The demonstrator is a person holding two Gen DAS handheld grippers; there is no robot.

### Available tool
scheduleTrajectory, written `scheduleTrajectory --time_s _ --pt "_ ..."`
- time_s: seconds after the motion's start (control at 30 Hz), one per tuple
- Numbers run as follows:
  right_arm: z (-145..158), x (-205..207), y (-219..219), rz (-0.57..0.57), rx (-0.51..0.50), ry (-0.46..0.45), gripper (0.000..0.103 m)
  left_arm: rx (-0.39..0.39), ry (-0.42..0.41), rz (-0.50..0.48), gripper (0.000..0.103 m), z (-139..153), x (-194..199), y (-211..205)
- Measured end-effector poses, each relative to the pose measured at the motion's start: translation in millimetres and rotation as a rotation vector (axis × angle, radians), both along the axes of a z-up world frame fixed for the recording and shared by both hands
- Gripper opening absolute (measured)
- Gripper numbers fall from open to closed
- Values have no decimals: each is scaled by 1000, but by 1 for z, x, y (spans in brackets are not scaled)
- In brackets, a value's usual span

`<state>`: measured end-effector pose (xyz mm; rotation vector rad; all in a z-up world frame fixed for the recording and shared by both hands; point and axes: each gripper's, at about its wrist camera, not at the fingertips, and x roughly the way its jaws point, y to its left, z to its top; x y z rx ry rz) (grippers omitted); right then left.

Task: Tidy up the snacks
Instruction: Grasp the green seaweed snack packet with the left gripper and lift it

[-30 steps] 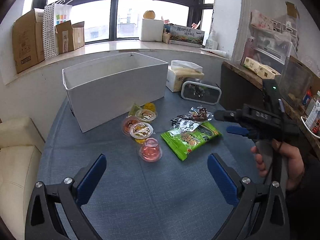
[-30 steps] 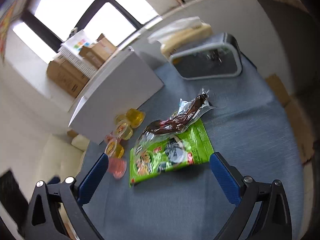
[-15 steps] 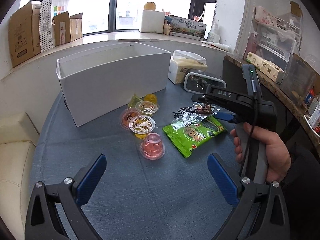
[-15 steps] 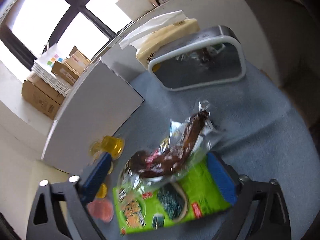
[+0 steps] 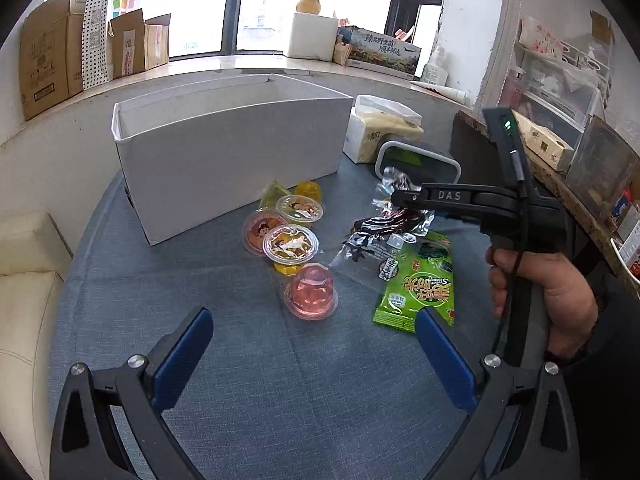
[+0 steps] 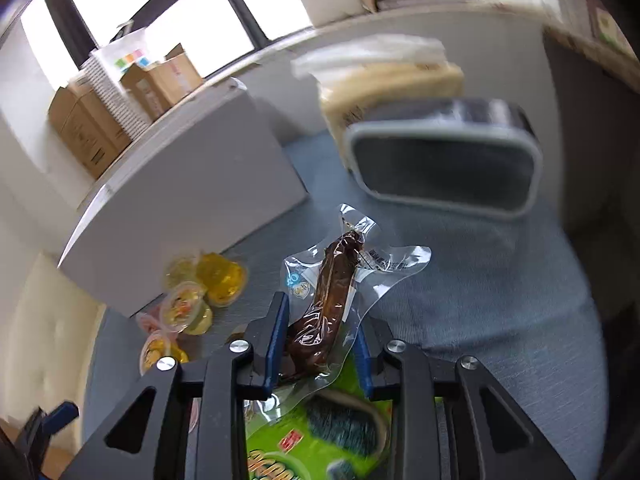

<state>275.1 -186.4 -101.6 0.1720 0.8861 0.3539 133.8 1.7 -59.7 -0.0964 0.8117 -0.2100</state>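
Note:
My right gripper is shut on a clear vacuum pack with a brown sausage, low over the table; it also shows in the left wrist view. A green seaweed snack bag lies under it, also seen in the right wrist view. Several jelly cups, one pink, sit left of the bag. An open white box stands behind them. My left gripper is open and empty, near the front of the table.
A grey-framed mirror and a tissue pack stand right of the box. A wooden shelf with boxes runs along the right. Cardboard boxes sit on the windowsill. A cream sofa is at left.
My right gripper moved down and forward onto the sausage pack and closed its jaws on it. My left gripper stayed open and shifted slightly.

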Motion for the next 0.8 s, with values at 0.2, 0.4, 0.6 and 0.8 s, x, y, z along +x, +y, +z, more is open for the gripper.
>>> scheduleTrajectory --time_s 0.2,0.4,0.6,0.8 --pt "42 -27 14 77 -108 -119 21 -9 0 6 103 1 -2 2" --pt "78 -58 5 107 -149 -208 15 -19 4 -14 103 1 -4 -3" --pt "80 -64 3 156 -80 -166 15 -15 9 -23 103 -1 -8 -15" --pt "95 -82 -3 174 -44 -203 15 -27 25 -23 103 -3 -7 -19"
